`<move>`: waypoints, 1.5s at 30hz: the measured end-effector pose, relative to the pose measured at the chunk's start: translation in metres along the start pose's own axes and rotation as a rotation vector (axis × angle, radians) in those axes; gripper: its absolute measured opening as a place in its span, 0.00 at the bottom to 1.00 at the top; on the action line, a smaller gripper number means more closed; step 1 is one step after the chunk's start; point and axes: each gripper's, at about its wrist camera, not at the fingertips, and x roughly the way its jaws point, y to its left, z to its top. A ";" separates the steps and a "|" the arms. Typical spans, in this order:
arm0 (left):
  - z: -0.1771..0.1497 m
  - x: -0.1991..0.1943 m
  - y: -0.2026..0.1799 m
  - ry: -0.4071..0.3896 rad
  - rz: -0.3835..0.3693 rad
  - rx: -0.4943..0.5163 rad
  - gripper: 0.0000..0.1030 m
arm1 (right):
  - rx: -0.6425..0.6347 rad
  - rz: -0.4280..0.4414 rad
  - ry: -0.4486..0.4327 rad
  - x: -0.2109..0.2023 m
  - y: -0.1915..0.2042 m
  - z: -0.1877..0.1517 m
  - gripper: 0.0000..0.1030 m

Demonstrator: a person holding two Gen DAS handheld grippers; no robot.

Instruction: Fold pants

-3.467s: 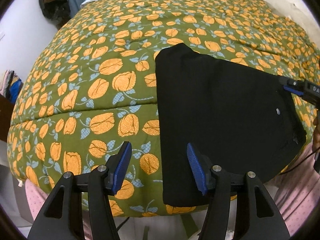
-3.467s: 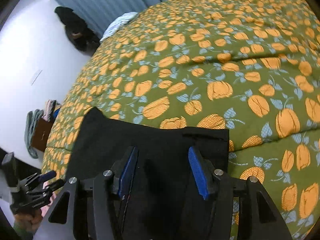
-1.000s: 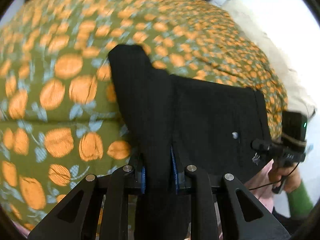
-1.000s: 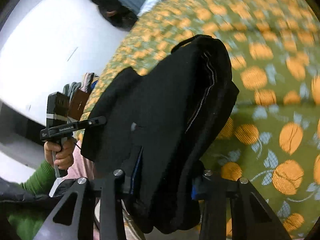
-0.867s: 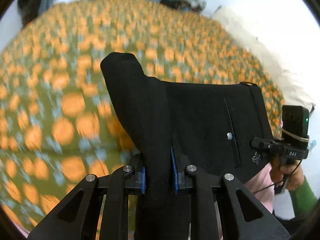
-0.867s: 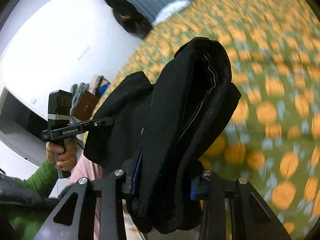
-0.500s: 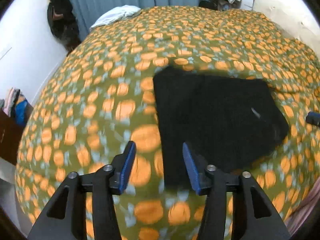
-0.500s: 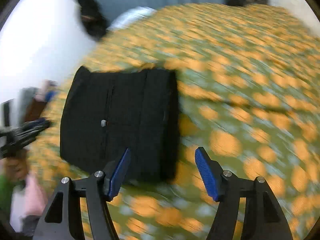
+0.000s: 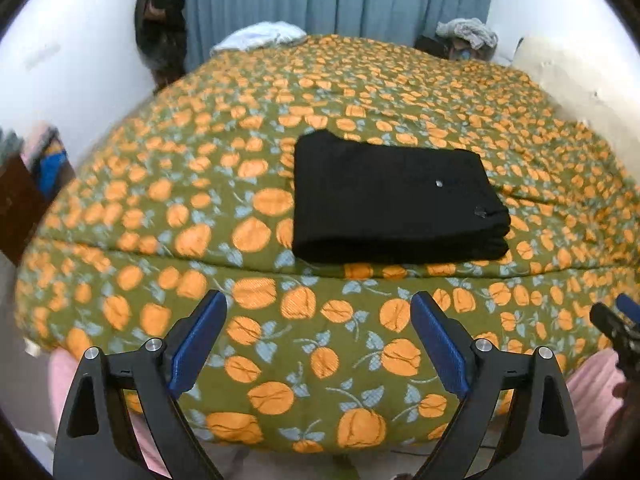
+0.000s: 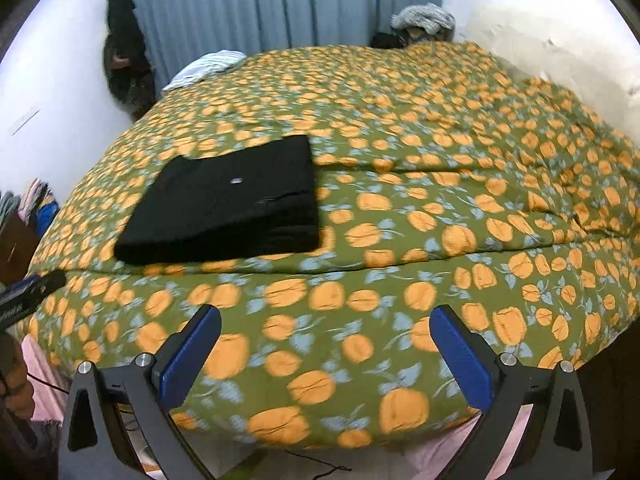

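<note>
On the orange-flowered green quilt (image 9: pixel 280 340) lie the folded black cloth pants (image 9: pixel 394 196), soft, limp, best pinched at the thick folded edge; my left claw (image 9: pixel 318 344) and right claw (image 10: pixel 326 356) hang open, empty

The frame edge is cutting off the right gripper (image 9: pixel 622 322) at the left-wrist view's right side and the left gripper (image 10: pixel 28 294) at the right-wrist view's left side, hiding both sets of jaws, while blur is smearing the near quilt (image 10: pixel 360 344) pattern.
</note>
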 end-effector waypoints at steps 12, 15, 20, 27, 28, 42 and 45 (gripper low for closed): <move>0.006 -0.022 -0.007 0.015 0.060 0.075 0.91 | -0.096 -0.015 -0.018 -0.018 0.036 0.014 1.00; 0.002 -0.021 -0.010 0.026 0.061 0.090 0.92 | -0.093 -0.033 -0.009 -0.019 0.037 0.014 1.00; 0.001 -0.023 -0.013 0.031 0.033 0.085 0.91 | -0.097 -0.043 0.003 -0.020 0.037 0.011 1.00; 0.000 -0.028 -0.018 0.022 0.023 0.107 0.91 | -0.091 -0.042 0.008 -0.023 0.037 0.006 1.00; 0.000 -0.028 -0.018 0.023 0.021 0.108 0.91 | -0.091 -0.042 0.007 -0.023 0.036 0.007 1.00; -0.006 -0.040 -0.019 0.010 -0.008 0.114 0.92 | -0.112 -0.028 -0.025 -0.035 0.049 -0.002 1.00; -0.008 -0.043 -0.019 0.010 -0.025 0.107 0.95 | -0.114 -0.026 -0.029 -0.039 0.051 -0.005 1.00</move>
